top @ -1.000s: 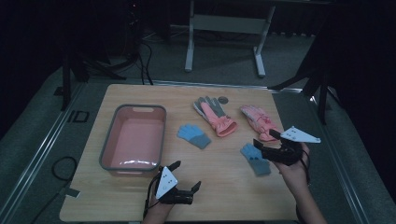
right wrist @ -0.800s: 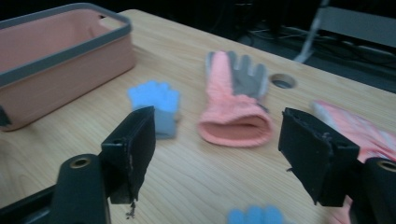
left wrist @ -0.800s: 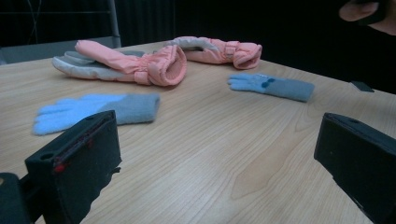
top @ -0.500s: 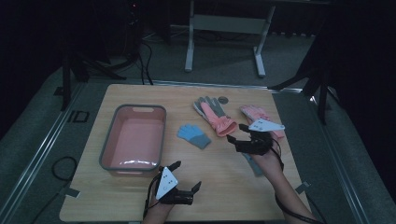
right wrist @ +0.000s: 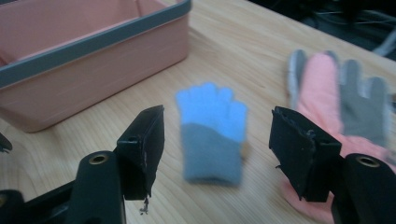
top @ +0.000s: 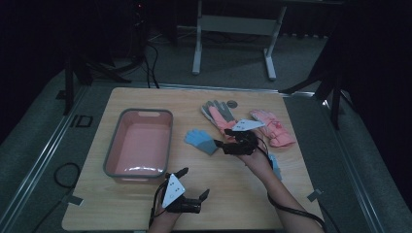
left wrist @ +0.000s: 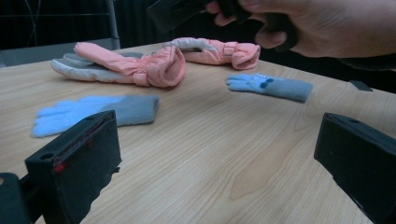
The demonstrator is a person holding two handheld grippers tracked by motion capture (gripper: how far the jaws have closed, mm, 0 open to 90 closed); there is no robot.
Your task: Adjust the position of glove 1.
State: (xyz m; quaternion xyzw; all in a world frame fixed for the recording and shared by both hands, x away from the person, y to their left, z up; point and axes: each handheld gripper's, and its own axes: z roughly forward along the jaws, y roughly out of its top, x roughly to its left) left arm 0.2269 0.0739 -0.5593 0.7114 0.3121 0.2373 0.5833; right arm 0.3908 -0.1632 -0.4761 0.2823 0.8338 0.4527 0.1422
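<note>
A small blue glove with a grey cuff (top: 200, 141) (right wrist: 212, 133) lies flat at mid-table, right of the pink tub (top: 138, 143). My right gripper (top: 221, 144) (right wrist: 217, 140) hovers just right of it, pointing left. Its jaws have just been closing but stand open, the glove lying ahead between them, untouched. A second blue glove (top: 275, 165) (left wrist: 271, 86) lies behind my right hand. Two pink winter gloves (top: 221, 114) (top: 272, 127) rest farther back. My left gripper (top: 193, 182) (left wrist: 215, 163) sits open and empty near the front edge.
The pink tub with its grey rim (right wrist: 93, 35) is empty and fills the table's left half. A small dark disc (top: 232, 103) lies near the far edge. A metal stand (top: 233, 29) is on the floor beyond the table.
My right gripper has travelled left, from over the right-hand blue glove to the blue glove at mid-table. The left gripper has stayed still.
</note>
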